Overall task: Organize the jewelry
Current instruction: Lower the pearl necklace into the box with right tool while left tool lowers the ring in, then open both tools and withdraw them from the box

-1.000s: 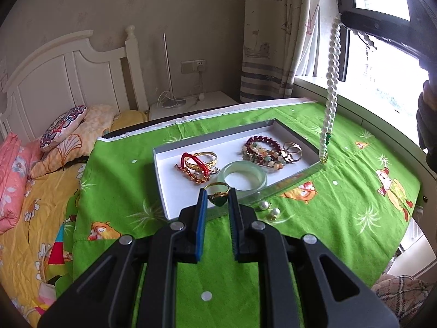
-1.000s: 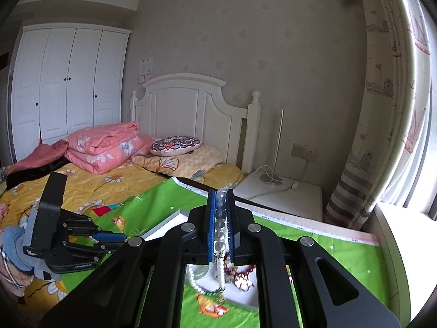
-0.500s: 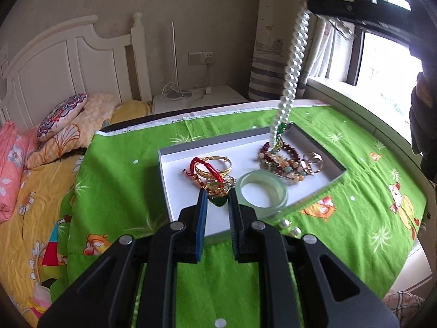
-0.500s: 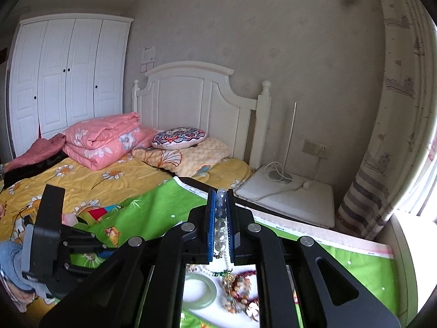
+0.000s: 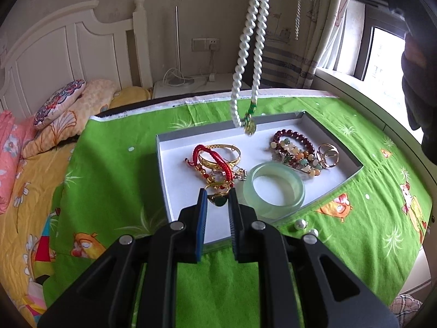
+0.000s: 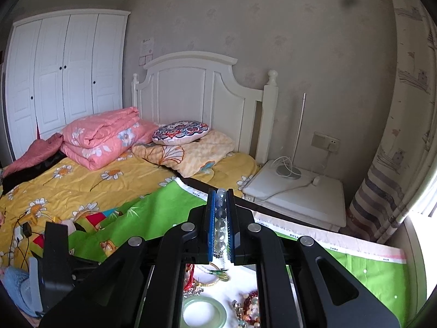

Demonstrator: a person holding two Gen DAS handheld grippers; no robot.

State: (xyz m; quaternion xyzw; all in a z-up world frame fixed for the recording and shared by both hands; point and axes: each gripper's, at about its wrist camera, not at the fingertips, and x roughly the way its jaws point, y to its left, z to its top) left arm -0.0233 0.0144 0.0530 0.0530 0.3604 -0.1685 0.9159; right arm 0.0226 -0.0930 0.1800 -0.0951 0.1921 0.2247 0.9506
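The right gripper (image 6: 220, 228) pinches the pearl necklace (image 5: 247, 63) hanging above the tray (image 5: 174, 207), the left gripper (image 5: 217, 199) clamps a green-stone ring (image 5: 217, 199); the swinging strand may snag the far bracelets

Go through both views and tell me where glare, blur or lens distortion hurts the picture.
Left wrist view: the window is blown out white, leaving the hand beside it a dark silhouette; fisheye bends the headboard; the pendant under the pearl necklace is slightly smeared. Right wrist view: even, soft light; a dark smudge sits on the wall; glare at the right edge; the curtain curves.
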